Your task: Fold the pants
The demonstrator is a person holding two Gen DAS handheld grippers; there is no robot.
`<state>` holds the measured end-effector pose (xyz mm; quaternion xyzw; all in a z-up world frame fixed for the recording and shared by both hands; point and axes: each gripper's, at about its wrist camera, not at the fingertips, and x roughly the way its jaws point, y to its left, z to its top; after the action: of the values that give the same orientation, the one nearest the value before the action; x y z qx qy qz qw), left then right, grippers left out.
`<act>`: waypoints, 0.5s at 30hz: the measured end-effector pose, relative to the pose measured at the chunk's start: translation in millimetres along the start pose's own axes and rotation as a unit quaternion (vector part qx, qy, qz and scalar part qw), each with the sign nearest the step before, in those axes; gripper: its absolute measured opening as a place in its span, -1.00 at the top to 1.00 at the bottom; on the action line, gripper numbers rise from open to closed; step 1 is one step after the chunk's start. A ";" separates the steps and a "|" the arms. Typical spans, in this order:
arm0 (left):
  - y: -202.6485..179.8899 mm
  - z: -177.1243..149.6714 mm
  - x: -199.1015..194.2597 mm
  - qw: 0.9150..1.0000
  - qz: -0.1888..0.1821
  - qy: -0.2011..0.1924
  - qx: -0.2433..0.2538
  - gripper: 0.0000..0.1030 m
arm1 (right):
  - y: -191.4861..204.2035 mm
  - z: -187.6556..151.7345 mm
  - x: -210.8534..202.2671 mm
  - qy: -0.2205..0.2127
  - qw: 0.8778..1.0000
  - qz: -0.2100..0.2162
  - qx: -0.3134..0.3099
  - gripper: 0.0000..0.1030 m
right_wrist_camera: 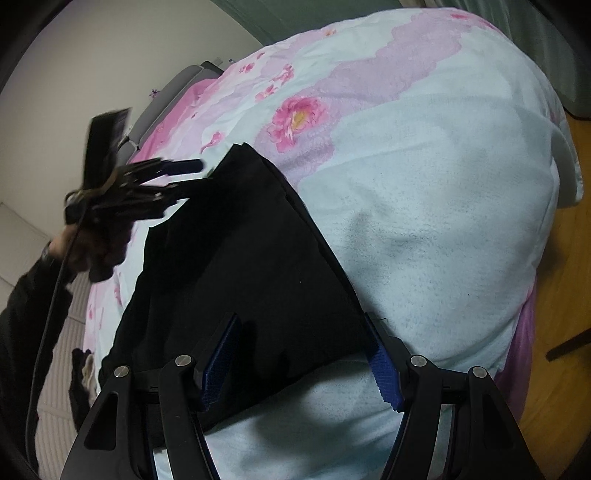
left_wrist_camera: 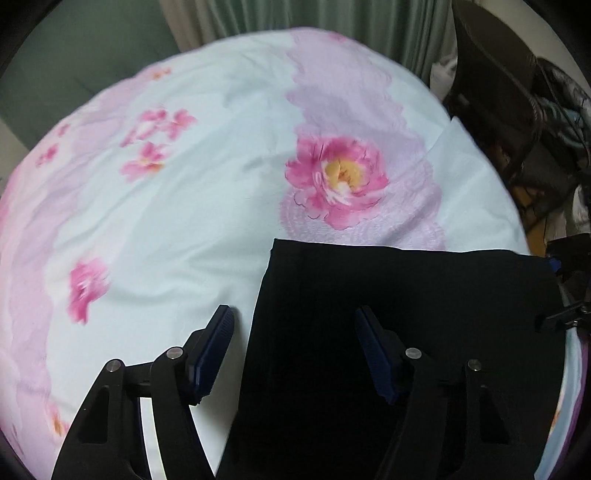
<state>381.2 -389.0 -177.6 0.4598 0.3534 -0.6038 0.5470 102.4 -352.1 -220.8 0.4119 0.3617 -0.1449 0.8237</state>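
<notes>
A bed (left_wrist_camera: pixel 184 206) fills most of both views, covered by a pale sheet (right_wrist_camera: pixel 424 229) printed with pink flowers and lilac bands. On it lies the pair of black pants (left_wrist_camera: pixel 388 295), folded flat into a broad dark panel near the bed's edge; in the left wrist view its far edge runs straight across the sheet just below a large pink flower (left_wrist_camera: pixel 338 181), and its left edge slants down toward the camera. Green curtains (left_wrist_camera: pixel 332 22) hang behind the bed, and a dark chair (left_wrist_camera: pixel 498 74) with clutter stands off the bed's right side. In the right wrist view a wooden floor (right_wrist_camera: pixel 565 258) shows at the right. The left tool (left_wrist_camera: pixel 295 347) points steeply down over the pants' left edge, its 2 blue-padded fingers apart: 1 finger is over bare sheet, the other over the black cloth, and nothing is pinched between them. The right tool (right_wrist_camera: pixel 308 354) has its fingers apart too, straddling the near corner of the pants, with the cloth lying between the pads but not pressed by them. A hand (right_wrist_camera: pixel 92 247) in a dark sleeve carries the left tool at the left of that view, a cable trailing down from it.
</notes>
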 end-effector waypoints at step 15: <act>6.2 13.8 25.2 0.998 -0.054 0.018 -0.036 0.79 | -4.1 6.3 -0.1 -0.007 1.000 0.021 0.003 0.51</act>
<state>385.5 -411.2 -196.3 0.4307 0.4090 -0.6110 0.5233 103.1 -359.6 -220.6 0.4205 0.3466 -0.1319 0.8281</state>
